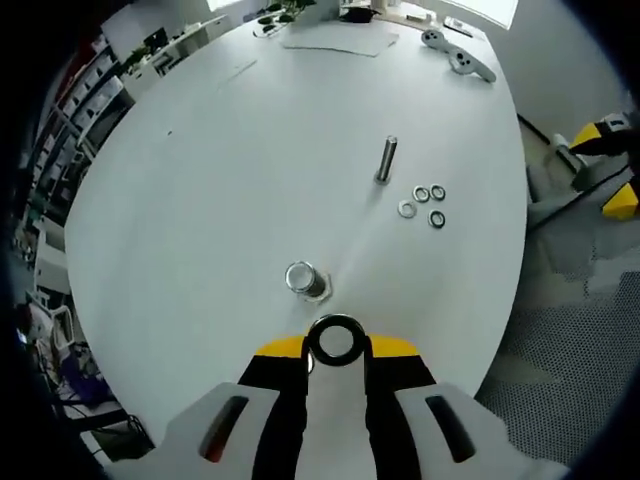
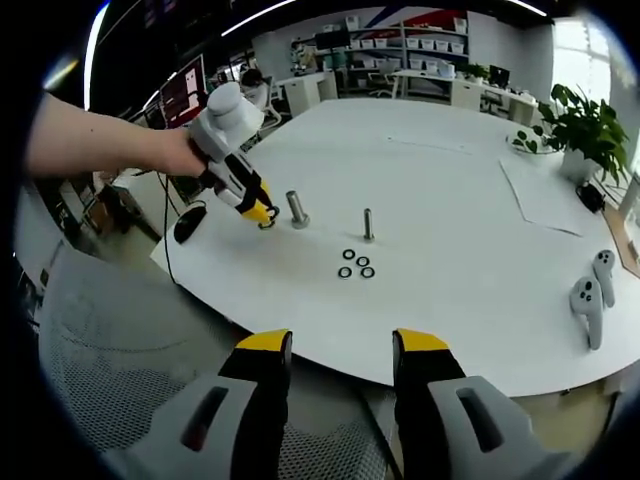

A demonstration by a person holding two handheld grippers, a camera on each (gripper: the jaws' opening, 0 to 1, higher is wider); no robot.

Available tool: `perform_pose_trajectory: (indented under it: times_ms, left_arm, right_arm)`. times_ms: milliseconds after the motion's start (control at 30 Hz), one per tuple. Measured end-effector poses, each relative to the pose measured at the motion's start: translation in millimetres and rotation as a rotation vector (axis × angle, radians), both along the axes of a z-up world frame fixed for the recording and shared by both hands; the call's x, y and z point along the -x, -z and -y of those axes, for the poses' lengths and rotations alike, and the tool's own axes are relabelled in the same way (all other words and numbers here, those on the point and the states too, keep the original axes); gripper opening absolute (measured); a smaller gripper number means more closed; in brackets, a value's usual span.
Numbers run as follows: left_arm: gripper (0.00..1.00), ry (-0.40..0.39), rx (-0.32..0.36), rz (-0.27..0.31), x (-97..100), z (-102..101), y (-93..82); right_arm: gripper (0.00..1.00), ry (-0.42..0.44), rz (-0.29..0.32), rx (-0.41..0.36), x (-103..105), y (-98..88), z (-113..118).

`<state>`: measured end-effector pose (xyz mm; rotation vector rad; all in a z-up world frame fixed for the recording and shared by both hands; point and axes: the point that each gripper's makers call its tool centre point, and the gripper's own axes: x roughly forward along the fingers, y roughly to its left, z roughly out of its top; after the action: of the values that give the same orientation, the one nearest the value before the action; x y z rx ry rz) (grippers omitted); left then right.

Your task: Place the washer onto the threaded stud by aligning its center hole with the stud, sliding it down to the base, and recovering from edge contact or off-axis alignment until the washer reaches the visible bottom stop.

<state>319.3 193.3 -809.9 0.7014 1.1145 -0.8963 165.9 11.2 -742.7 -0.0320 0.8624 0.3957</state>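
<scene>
Jaws of the left gripper [image 1: 336,352], yellow-tipped with black pads, are clenched on a dark metal ring-shaped washer [image 1: 335,339], held edge-on between the tips so its centre hole faces the camera. Just beyond it in the left gripper view, an upright silver threaded stud with a hexagonal base [image 1: 305,279] stands on the white round surface [image 1: 200,200]; the washer is near the stud's top but apart from it, offset to one side. In the right gripper view the left gripper [image 2: 264,215], carried by a person's hand [image 2: 180,155], hangs just beside that stud [image 2: 297,209]. Farther across the surface stands a second, thinner upright metal bolt [image 1: 386,159], with four loose metal washers [image 1: 423,203] lying flat in a cluster near its foot. Two white handheld controllers [image 2: 590,297] lie near the surface edge. Right gripper [image 2: 340,350] hovers off the surface edge, jaws released and spread with nothing between them.
</scene>
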Motion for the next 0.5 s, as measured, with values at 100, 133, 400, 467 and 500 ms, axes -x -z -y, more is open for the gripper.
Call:
perform_pose_trajectory:
  times_ms: [100,133,400,467,500]
  left_arm:
    - [0.18,0.012,0.004,0.007,-3.0,3,-5.5]
    - [0.18,0.011,0.010,0.008,-5.3,4,-8.8]
    - [0.19,0.017,0.047,0.041,-21.0,19,-26.4]
    - [0.19,0.022,0.046,0.047,-25.2,22,-26.6]
    - [0.19,0.023,0.046,0.048,-25.9,24,-26.7]
  right_arm:
    - [0.43,-0.001,-0.001,0.001,0,0.2,0]
    - [0.43,-0.002,-0.001,0.000,0,0.2,0]
    - [0.42,-0.004,-0.002,0.001,0,0.4,-1]
    - [0.42,-0.005,-0.003,0.001,1,0.5,-1]
    - [0.42,-0.007,-0.004,0.001,1,0.6,-1]
